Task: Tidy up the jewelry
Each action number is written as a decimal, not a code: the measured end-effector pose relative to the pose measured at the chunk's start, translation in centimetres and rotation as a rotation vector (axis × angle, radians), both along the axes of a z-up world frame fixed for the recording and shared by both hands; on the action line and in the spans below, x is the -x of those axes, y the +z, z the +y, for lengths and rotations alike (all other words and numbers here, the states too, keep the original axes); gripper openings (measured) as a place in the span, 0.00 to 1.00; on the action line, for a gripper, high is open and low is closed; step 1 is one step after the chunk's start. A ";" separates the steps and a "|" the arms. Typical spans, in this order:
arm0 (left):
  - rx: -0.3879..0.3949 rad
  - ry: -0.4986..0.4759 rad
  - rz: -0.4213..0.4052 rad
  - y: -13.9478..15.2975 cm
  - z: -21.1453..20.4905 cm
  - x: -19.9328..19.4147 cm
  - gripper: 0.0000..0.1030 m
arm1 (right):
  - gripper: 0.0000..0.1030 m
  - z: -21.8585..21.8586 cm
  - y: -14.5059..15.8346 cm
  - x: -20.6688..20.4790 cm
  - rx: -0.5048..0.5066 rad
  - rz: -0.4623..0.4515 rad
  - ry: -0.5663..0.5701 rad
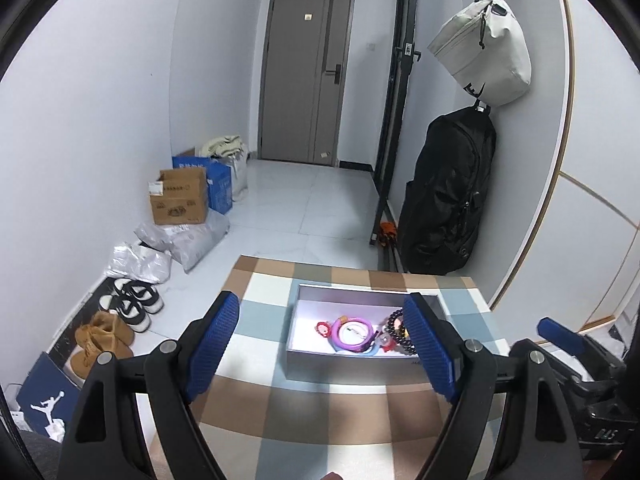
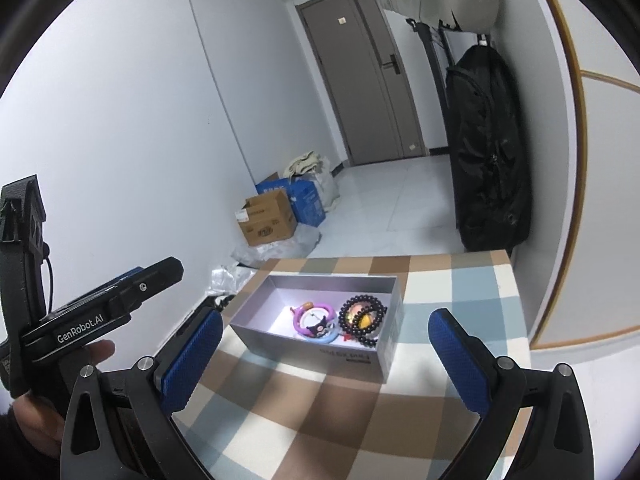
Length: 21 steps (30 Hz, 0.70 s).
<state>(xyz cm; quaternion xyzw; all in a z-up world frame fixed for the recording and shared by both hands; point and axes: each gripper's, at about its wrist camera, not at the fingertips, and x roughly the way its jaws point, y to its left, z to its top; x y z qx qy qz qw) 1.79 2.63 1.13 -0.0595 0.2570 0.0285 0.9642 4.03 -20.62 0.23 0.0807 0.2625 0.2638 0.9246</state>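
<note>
A grey open box (image 1: 300, 312) (image 2: 256, 320) stands on the checked tablecloth (image 1: 320, 412) (image 2: 320, 412). In it lie a purple and blue ring-shaped bracelet (image 1: 352, 334) (image 2: 314, 320), a small red charm (image 1: 322, 329) and a dark bead bracelet (image 1: 394, 330) (image 2: 362, 316). My left gripper (image 1: 324, 344) is open and empty, held above the table in front of the box. My right gripper (image 2: 326, 360) is open and empty, also just short of the box. Each gripper shows in the other's view: the right one at the right edge (image 1: 560, 332), the left one at the left edge (image 2: 120, 300).
The table's far edge (image 1: 352, 268) drops to a white tiled floor. Cardboard boxes (image 1: 180, 196), plastic bags and shoes (image 1: 132, 304) line the left wall. A black backpack (image 1: 448, 192) and a beige bag (image 1: 480, 48) hang on the right. A door (image 1: 304, 76) is at the back.
</note>
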 end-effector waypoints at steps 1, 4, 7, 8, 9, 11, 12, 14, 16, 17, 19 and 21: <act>0.005 0.003 0.002 -0.2 0.0 0.1 0.78 | 1.00 0.0 -0.1 0.3 0.003 -0.006 0.003; 0.017 0.010 0.011 -1.1 0.0 0.3 0.78 | 1.00 -0.1 -0.5 1.1 0.011 -0.027 0.010; 0.008 0.018 -0.004 -1.6 -0.1 0.5 0.78 | 1.00 -0.1 -1.3 1.2 0.018 -0.017 0.005; 0.006 0.019 -0.006 -1.7 -0.1 0.6 0.78 | 1.00 0.0 -1.4 1.1 0.019 -0.010 0.003; 0.005 0.019 -0.001 -1.8 -0.1 0.4 0.78 | 1.00 -0.1 -1.5 1.0 0.014 -0.006 0.002; -0.004 0.021 0.006 -2.2 -0.1 0.3 0.78 | 1.00 -0.1 -1.8 0.9 0.009 -0.003 0.001; -0.013 0.021 0.009 -2.4 -0.2 0.2 0.78 | 1.00 -0.1 -1.9 1.0 0.011 -0.006 0.000; -0.020 0.018 0.018 -2.7 -0.2 0.2 0.78 | 1.00 0.0 -2.2 0.9 0.019 -0.007 -0.003; -0.016 0.019 0.022 -2.9 -0.1 0.1 0.78 | 1.00 0.2 -2.4 0.7 0.023 -0.006 -0.003; -0.010 0.020 0.025 -2.9 0.0 0.1 0.78 | 1.00 0.2 -2.4 0.8 0.023 -0.006 -0.004; -0.004 0.021 0.024 -2.8 0.0 0.1 0.78 | 1.00 0.4 -2.4 0.8 0.022 -0.007 -0.001; -0.005 0.020 0.027 -2.9 0.0 0.1 0.78 | 1.00 0.5 -2.5 0.7 0.025 -0.006 0.001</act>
